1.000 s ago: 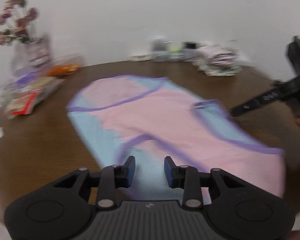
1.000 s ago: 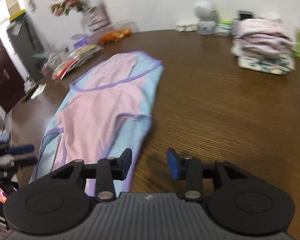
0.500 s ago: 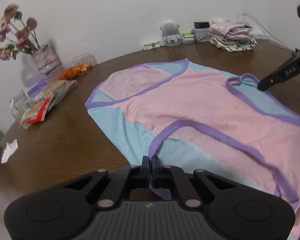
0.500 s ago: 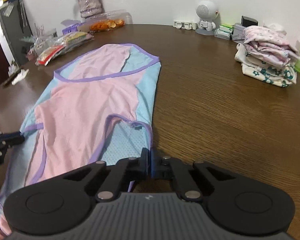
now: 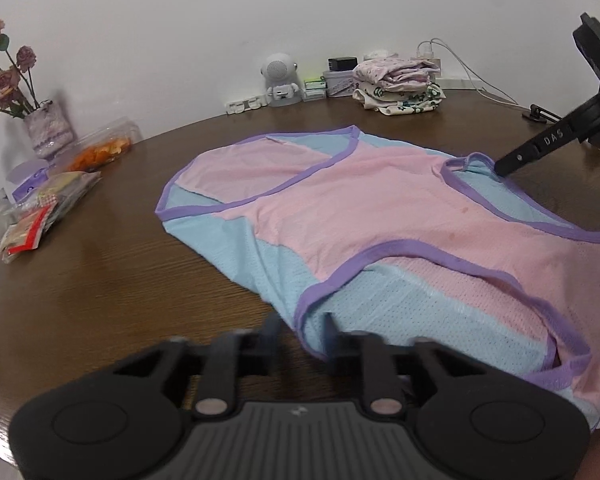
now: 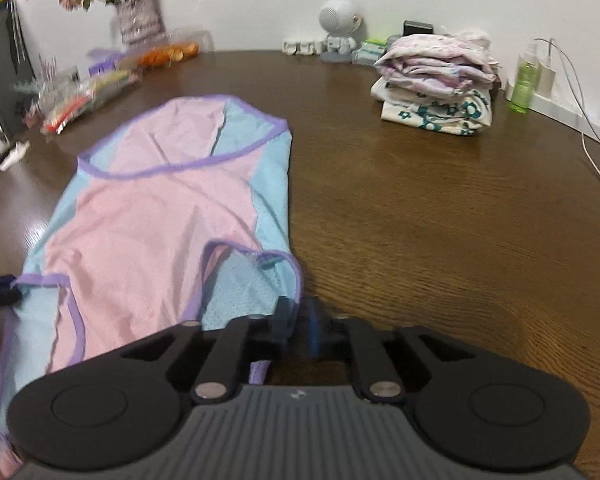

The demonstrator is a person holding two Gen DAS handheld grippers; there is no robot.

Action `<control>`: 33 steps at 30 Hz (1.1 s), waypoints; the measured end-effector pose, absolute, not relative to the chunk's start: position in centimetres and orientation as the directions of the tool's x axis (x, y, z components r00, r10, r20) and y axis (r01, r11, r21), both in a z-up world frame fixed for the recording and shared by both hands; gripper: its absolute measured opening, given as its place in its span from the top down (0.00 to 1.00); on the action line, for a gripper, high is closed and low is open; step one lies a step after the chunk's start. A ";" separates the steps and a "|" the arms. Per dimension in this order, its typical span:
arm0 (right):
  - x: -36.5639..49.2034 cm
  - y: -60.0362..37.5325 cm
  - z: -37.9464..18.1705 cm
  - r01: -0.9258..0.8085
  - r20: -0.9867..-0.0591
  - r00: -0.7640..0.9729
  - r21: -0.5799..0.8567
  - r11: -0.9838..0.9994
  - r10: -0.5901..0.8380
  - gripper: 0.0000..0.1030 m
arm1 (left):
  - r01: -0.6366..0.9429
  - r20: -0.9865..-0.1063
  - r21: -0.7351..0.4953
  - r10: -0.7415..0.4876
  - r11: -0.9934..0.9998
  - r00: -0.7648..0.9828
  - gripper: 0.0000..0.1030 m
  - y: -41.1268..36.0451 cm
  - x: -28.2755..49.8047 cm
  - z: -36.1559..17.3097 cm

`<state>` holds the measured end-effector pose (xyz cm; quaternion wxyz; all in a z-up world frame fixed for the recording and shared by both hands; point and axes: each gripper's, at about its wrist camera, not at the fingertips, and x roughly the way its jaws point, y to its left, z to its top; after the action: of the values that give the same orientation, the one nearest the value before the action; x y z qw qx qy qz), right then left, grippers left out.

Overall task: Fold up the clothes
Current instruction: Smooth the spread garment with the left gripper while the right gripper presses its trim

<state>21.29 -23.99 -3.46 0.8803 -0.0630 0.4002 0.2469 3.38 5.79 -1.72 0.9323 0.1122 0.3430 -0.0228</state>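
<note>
While the pink and blue garment [image 5: 380, 216] lies spread flat on the wooden table [image 5: 100, 288], its near corners have been let go. Clamped a moment ago, the left gripper [image 5: 300, 332] and right gripper [image 6: 298, 316] are opening again, purple hem loose between their jaws, so this fold looks placed.

Plain white wall [image 5: 300, 8] behind a dark wooden table [image 6: 440, 208]

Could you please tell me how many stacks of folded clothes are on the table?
1: a floral-printed stack of folded clothes sits near the wall on the brown wooden table, by the green bottle.
</note>
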 end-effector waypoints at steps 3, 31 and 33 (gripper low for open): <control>21.7 -23.3 -3.4 -0.518 -0.715 0.581 0.044 0.855 0.388 0.67 | 0.109 -0.647 0.196 0.044 0.975 0.761 0.65 5.7 3.8 -1.8; 18.4 -23.6 -1.4 -0.577 -0.637 0.567 0.145 0.804 0.522 0.67 | 0.152 -0.583 0.082 -0.077 0.985 0.809 0.87 8.3 5.3 0.5; 16.4 -22.8 -1.1 -0.617 -0.646 0.538 0.135 0.775 0.542 0.67 | 0.165 -0.597 0.072 -0.090 0.984 0.797 0.89 8.4 6.7 0.0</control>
<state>16.40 -22.77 -1.13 0.8753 -0.0544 0.3482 0.3310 6.67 8.39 0.02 0.9460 0.0601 0.3113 -0.0672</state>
